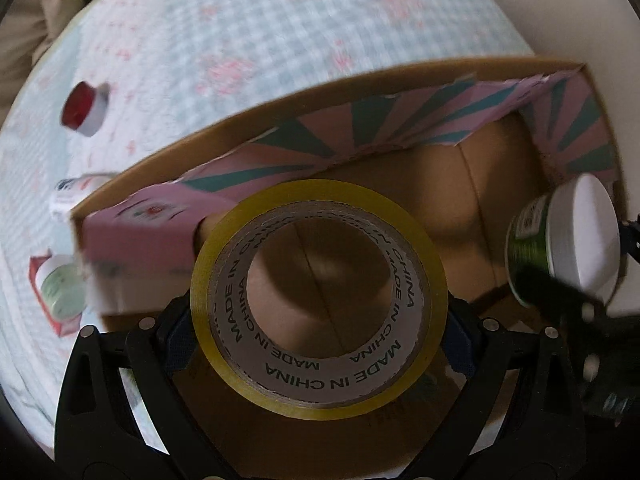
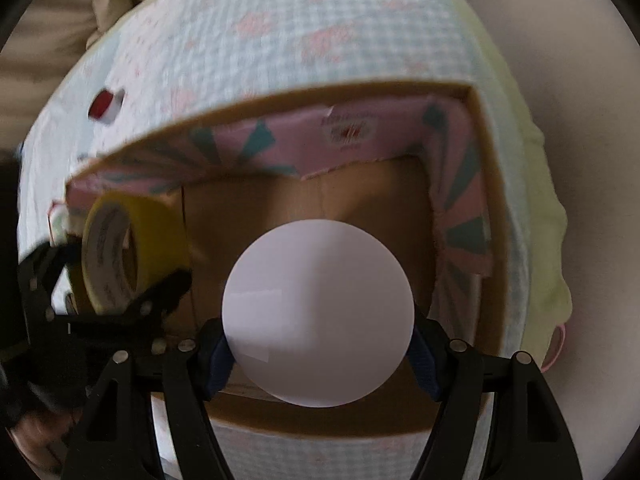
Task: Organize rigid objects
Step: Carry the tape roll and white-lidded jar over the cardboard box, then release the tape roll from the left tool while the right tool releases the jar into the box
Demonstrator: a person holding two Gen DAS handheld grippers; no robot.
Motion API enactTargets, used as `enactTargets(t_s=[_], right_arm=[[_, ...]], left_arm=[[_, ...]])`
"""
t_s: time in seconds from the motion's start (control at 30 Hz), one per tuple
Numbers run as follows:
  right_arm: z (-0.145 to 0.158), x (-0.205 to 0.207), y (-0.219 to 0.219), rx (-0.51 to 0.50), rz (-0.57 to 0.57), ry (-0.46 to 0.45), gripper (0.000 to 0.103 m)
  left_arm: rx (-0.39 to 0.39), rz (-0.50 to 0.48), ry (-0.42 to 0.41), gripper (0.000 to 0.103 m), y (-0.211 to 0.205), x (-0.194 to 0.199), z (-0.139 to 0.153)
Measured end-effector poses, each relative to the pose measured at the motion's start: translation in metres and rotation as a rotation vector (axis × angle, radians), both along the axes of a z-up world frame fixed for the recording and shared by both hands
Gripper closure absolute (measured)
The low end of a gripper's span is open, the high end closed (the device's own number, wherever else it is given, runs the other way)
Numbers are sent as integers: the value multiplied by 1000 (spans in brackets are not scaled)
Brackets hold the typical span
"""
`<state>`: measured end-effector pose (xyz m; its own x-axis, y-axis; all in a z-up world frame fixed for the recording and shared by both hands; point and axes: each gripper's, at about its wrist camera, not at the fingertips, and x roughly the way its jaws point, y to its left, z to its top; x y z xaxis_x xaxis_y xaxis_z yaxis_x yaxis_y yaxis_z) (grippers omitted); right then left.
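Observation:
My left gripper (image 1: 319, 316) is shut on a roll of yellowish tape (image 1: 319, 296) and holds it over the open cardboard box (image 1: 472, 216). My right gripper (image 2: 318, 344) is shut on a green jar with a white lid (image 2: 318, 312), also held over the box (image 2: 360, 208). The jar shows at the right edge of the left wrist view (image 1: 560, 240). The tape and left gripper show at the left of the right wrist view (image 2: 116, 252). The box floor under both is bare cardboard.
The box has pink and teal lined walls (image 1: 360, 128) and stands on a pale blue checked cloth (image 1: 240, 20). Left of the box lie a red-capped white jar (image 1: 86, 110), a small white item (image 1: 64, 196) and a bottle in a red carton (image 1: 56, 292).

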<state>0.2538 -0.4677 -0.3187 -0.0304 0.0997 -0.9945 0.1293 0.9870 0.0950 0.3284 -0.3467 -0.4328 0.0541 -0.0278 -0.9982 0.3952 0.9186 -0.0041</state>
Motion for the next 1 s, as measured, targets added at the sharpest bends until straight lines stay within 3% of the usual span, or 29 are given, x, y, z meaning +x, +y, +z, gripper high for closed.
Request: enactTargets(t_s=[0.27,0.43,0.47,0.5,0.53,0.7,1.0], right_arm=[[-11,-24,7,-10,154,-34,35],[-1,-20,7,26,157,-109,35],[2,-19,5,24,150,-126,25],[2,-19,4,5,148,-116,2],[1,-19,3,-7,155,-103,0],[-4,-33,5,-30,220,-75,0],[13,-45,-6,-3,166,-123,0]], left_arm=[[-4,-1,40,7,-2,4,-16],[-33,35,31,6,1,6,-11],[-39,51,43,5,3,7,-11],[-46,70,51,0,6,8,-10],[-52,87,42,0,9,8,-6],[-77,103,4,0,17,13,17],[-92,93,-48,0,23,3,55]])
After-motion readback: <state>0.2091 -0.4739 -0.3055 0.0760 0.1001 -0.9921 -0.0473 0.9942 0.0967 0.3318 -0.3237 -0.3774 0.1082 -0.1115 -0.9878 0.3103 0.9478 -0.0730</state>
